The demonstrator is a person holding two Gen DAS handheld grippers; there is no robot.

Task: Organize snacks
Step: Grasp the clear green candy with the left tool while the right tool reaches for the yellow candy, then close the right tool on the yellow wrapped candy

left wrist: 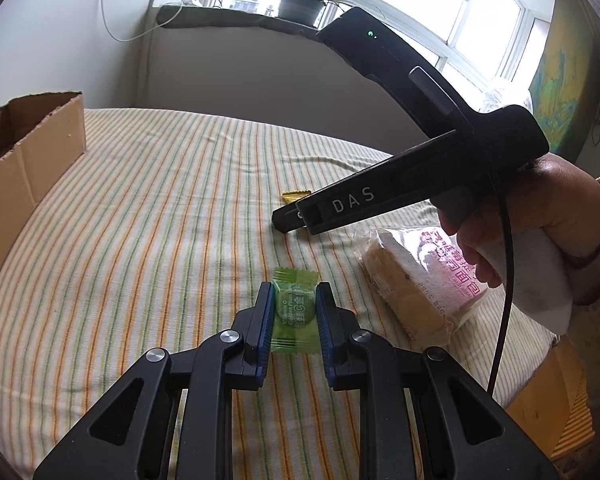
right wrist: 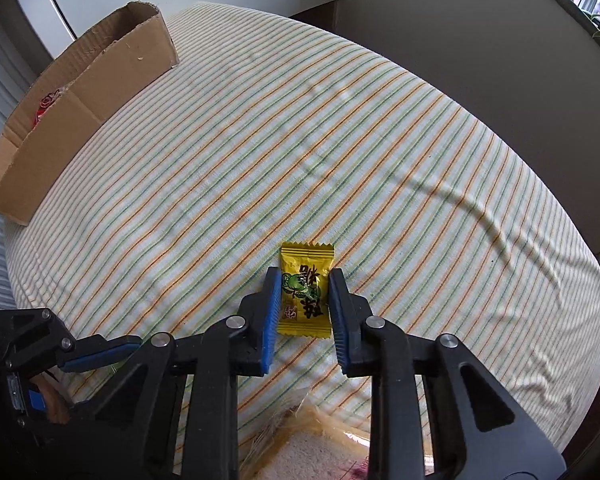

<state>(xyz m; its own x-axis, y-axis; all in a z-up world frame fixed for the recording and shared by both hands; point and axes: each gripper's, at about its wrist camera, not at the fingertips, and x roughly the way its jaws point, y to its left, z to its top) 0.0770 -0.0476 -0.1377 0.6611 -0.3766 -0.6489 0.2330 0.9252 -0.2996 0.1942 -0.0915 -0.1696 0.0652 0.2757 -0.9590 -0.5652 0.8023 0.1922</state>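
In the left wrist view my left gripper [left wrist: 293, 294] is shut on a green candy packet [left wrist: 294, 309], its blue pads pressing both sides, low over the striped cloth. In the right wrist view my right gripper [right wrist: 305, 280] is shut on a yellow candy packet [right wrist: 306, 290] that lies on the cloth. The right gripper also shows in the left wrist view [left wrist: 296, 216], beside the yellow packet's edge [left wrist: 296, 196]. A wrapped bread slice [left wrist: 416, 280] lies to the right, under the right hand. A cardboard box [right wrist: 80, 112] stands at the far left, with a red packet [right wrist: 46, 106] inside.
The striped cloth [right wrist: 340, 140] covers the whole table. The box also shows in the left wrist view [left wrist: 28, 164] at the left edge. A wall, a window sill and a potted plant [left wrist: 304, 0] lie beyond the table's far edge. The bread's wrapper [right wrist: 320, 440] sits under the right gripper.
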